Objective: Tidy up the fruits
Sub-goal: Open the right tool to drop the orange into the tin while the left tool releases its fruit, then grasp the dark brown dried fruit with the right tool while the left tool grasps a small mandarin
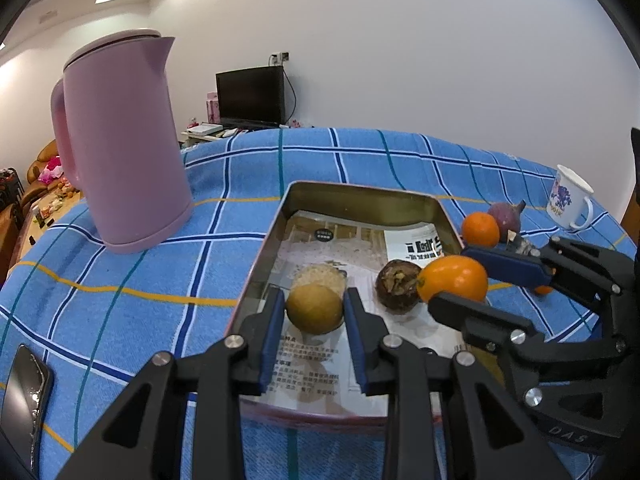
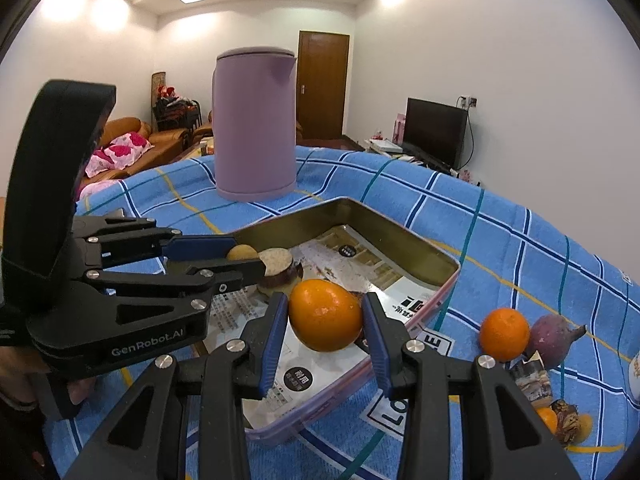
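My left tongs (image 1: pixel 315 312) pinch a tan round fruit (image 1: pixel 315 309) low over the tin tray (image 1: pixel 256 276); my right tongs (image 2: pixel 325 316) pinch an orange (image 2: pixel 325 314) above the tray's near edge. I'd lower both gently onto the paper lining before letting go.

Brown-yellow round fruit (image 1: pixel 315 309) and orange fruit (image 2: pixel 325 315) held above the paper-lined tin tray (image 1: pixel 360 194); mandarin (image 1: pixel 480 229) outside.

A table draped in a blue plaid cloth (image 1: pixel 160 264) is carrying a pink kettle (image 1: pixel 120 140), a paper-lined metal tin (image 1: pixel 360 196), a mandarin (image 1: pixel 480 229), a purple fruit (image 1: pixel 506 216), a white printed mug (image 1: pixel 570 196) and a dark phone (image 1: pixel 24 400) lying at its edge.
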A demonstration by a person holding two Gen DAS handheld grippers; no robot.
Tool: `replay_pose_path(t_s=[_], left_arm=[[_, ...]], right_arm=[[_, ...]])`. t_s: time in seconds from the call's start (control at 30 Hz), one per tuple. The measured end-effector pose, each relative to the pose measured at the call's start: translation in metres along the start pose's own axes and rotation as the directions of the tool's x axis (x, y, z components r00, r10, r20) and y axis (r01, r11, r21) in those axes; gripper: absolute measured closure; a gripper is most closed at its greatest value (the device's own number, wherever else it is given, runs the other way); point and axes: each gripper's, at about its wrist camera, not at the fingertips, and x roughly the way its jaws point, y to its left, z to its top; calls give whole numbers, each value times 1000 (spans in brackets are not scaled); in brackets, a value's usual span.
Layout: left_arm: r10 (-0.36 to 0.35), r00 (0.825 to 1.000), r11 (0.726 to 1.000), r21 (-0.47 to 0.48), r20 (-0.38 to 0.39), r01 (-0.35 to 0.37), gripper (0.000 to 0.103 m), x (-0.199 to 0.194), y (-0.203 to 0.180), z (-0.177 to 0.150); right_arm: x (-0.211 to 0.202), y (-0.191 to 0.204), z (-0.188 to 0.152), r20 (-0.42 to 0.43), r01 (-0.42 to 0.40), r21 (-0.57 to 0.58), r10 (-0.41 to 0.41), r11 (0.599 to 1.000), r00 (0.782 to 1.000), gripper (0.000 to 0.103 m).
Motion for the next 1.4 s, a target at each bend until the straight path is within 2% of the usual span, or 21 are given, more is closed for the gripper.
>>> replay_pose_path(t_s=[0.13, 0.2, 0.27, 0.37, 0.43, 0.6, 0.8, 0.97, 1.1, 1.27, 1.4], left_arm=[[-3, 1000, 1000, 1, 2, 3, 69, 0, 0, 0], [-2, 1000, 1000, -1, 12, 2, 59, -3, 0, -1], [18, 999, 1000, -10, 30, -18, 50, -6, 1, -1], [11, 999, 999, -43, 45, -9, 38, -12, 6, -2], [15, 998, 998, -54, 58, -12, 34, -15, 5, -2], [-11, 996, 999, -52, 86, 16, 32, -24, -9, 4], [-63, 994, 998, 0, 85, 63, 29, -24, -45, 10], [-114, 991, 992, 62, 64, 110, 29, -20, -83, 12], [-148, 987, 984, 108, 56, 141, 29, -18, -112, 13], [-184, 983, 971, 160, 17, 179, 29, -7, -147, 10], [-221, 975, 960, 172, -28, 222, 29, 4, -171, 8]], right_arm=[[4, 1, -1, -28, -17, -5, 17, 1000, 999, 62], [5, 3, -2, -35, -22, -16, 22, 1000, 999, 62], [3, 4, -2, -24, -4, -17, 4, 1000, 1000, 54], [-4, -2, -3, 7, 4, 13, -4, 1000, 1000, 42], [-9, -5, -4, 24, 22, 26, -23, 999, 999, 42], [-30, -16, -9, 58, 71, 37, -73, 997, 996, 42], [-67, -60, -24, 78, 159, 108, -168, 981, 983, 42], [-94, -119, -48, 36, 292, 241, -309, 926, 950, 42], [-110, -160, -66, -7, 356, 355, -378, 865, 926, 42], [-111, -174, -78, -45, 368, 400, -383, 840, 923, 42], [-116, -180, -84, -33, 362, 433, -387, 826, 922, 42]])
